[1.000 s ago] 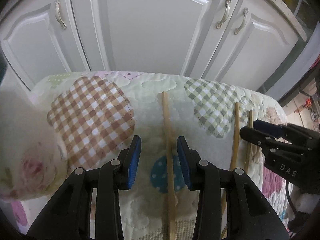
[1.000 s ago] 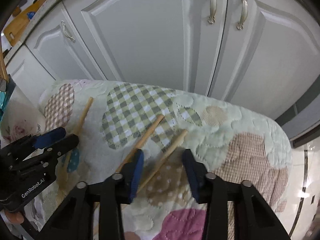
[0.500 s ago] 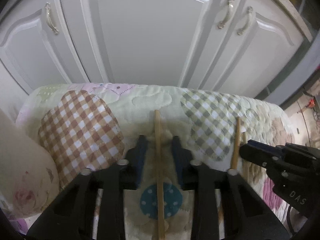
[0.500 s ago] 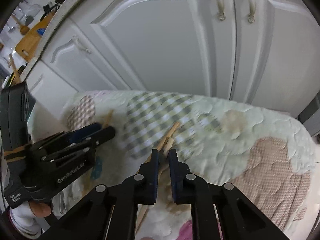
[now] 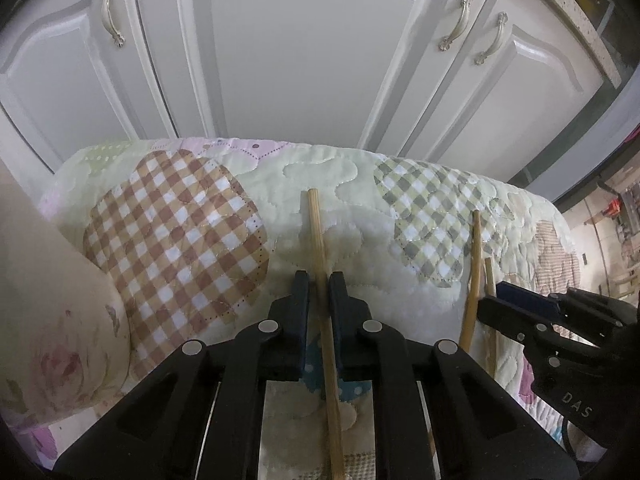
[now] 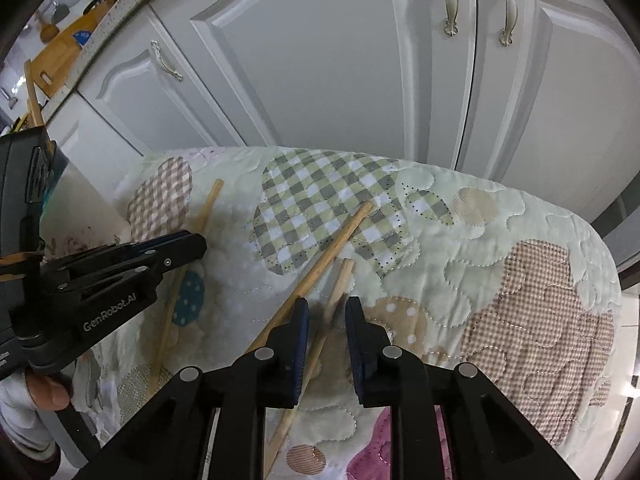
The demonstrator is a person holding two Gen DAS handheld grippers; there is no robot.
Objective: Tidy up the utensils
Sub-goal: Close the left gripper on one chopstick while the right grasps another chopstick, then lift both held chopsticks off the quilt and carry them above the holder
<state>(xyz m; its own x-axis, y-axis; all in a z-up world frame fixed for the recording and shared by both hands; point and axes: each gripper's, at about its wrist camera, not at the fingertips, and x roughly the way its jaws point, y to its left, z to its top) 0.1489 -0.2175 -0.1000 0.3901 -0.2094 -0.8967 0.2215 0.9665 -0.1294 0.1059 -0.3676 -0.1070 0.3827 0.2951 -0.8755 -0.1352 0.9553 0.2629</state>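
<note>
Chopsticks, three pale wooden, lay on patchwork quilted cloth [image 5: 192, 236] | left black gripper [image 5: 319, 292] closing on middle wooden chopstick [image 5: 318, 240] | right black gripper [image 6: 326, 312] opening, short wooden chopstick [image 6: 340, 284] between its pads, near right edge

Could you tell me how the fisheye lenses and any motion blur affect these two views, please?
Left wrist view: sharp; cabinet doors bow outward, corners vignetted black. Right wrist view: same bowing, dark corners, slight smear on the chopstick between the right gripper pads.
</note>
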